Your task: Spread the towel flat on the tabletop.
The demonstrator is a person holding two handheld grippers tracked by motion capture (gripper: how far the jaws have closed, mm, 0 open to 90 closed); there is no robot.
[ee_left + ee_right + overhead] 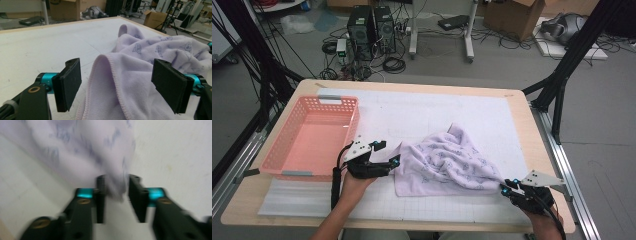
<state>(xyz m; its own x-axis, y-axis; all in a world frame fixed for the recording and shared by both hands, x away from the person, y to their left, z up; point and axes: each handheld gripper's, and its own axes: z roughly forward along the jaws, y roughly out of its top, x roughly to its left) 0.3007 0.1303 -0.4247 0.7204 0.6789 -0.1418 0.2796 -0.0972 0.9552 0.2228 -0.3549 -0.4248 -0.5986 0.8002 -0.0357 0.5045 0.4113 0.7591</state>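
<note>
While the wooden-edged table with its white gridded mat (pixel 437 107) carries everything, the crumpled lilac towel printed with small blue figures (pixel 447 162) lies near the mat's middle and serves as the landmark. Left of the towel, well apart from it, stands the pink perforated plastic basket (pixel 287 150). At the towel's left edge sits the left gripper (pixel 388 160), its jaws spread wide on either side of a raised hemmed fold, pads clear of the cloth. At the towel's near right corner is the right gripper (pixel 503 188); its jaws stand partly apart with the corner between them, the picture too blurred to show pressing.
</note>
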